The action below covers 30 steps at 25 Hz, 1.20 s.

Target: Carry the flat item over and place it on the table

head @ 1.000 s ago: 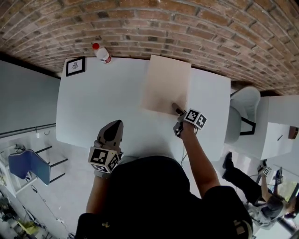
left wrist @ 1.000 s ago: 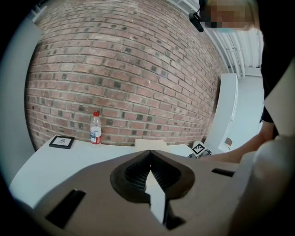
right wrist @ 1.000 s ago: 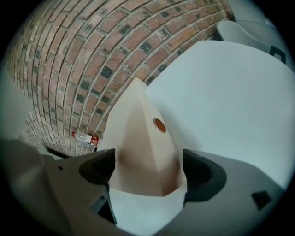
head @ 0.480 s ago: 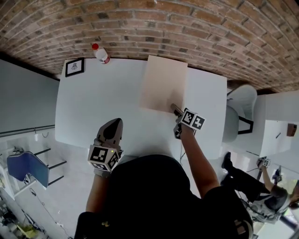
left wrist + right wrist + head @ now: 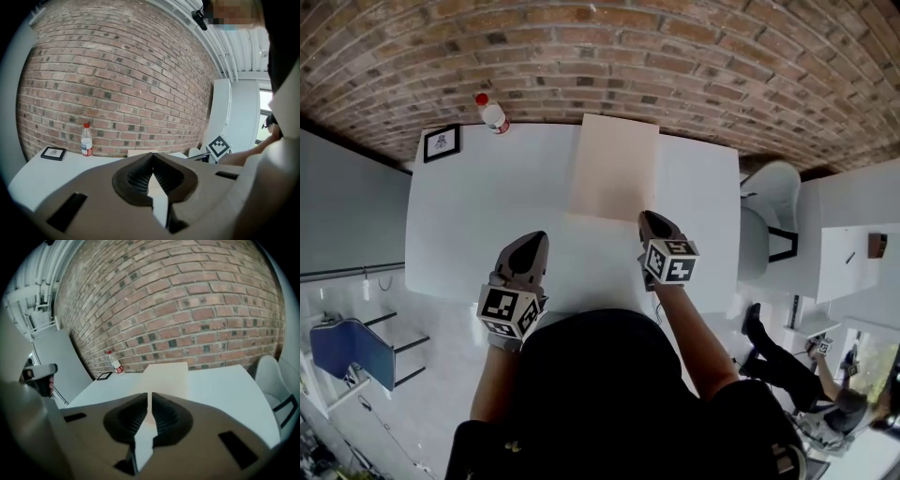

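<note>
The flat item, a pale beige board (image 5: pixel 614 169), lies on the white table (image 5: pixel 487 206) with its far edge at the brick wall. My right gripper (image 5: pixel 652 220) hovers over the board's near right corner. Its jaws have just been closing and nothing is between them; in the right gripper view (image 5: pixel 149 397) they stand shut, with the board (image 5: pixel 165 376) beyond. My left gripper (image 5: pixel 532 242) hangs over the table's near part, left of the board, shut and empty (image 5: pixel 153 157). The board's edge (image 5: pixel 140 153) shows past it.
A plastic bottle (image 5: pixel 493 113) and a small framed picture (image 5: pixel 441 143) stand at the table's far left by the brick wall (image 5: pixel 609 56). A white chair (image 5: pixel 766 211) sits right of the table, a blue chair (image 5: pixel 347 347) on the floor at left. A person (image 5: pixel 797 366) is at lower right.
My right gripper has lifted off the board's near corner, rolled upright and closed its jaws. The board stays flat on the table. The left gripper has risen slightly.
</note>
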Each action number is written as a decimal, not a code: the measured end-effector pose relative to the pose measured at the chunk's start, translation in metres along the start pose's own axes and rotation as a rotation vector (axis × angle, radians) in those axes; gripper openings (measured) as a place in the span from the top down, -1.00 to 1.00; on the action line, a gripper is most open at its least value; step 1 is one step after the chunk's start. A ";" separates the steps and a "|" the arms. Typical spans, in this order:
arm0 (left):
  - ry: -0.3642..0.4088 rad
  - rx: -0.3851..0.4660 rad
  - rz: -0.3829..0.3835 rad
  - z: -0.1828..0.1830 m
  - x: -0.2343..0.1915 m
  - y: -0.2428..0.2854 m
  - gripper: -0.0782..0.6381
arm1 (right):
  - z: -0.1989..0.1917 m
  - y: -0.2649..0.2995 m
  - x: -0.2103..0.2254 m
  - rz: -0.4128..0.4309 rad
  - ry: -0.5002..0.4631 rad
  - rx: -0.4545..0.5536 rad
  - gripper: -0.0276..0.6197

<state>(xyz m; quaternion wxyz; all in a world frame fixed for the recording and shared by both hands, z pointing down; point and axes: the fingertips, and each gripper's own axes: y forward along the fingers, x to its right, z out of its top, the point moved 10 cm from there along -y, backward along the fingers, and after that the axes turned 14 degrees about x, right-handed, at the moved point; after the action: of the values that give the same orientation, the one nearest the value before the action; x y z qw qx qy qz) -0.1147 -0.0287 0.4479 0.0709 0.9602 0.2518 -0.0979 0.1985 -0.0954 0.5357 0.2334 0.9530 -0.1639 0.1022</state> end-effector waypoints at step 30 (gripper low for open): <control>0.032 0.138 -0.136 0.055 0.004 0.002 0.77 | 0.097 -0.100 -0.099 0.276 -0.260 0.369 0.88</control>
<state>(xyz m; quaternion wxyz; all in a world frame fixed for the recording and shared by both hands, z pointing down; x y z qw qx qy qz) -0.1191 -0.0384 0.3941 -0.0063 0.9449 0.3104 -0.1043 0.1542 -0.0312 0.3833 0.0163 0.9532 -0.2995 0.0378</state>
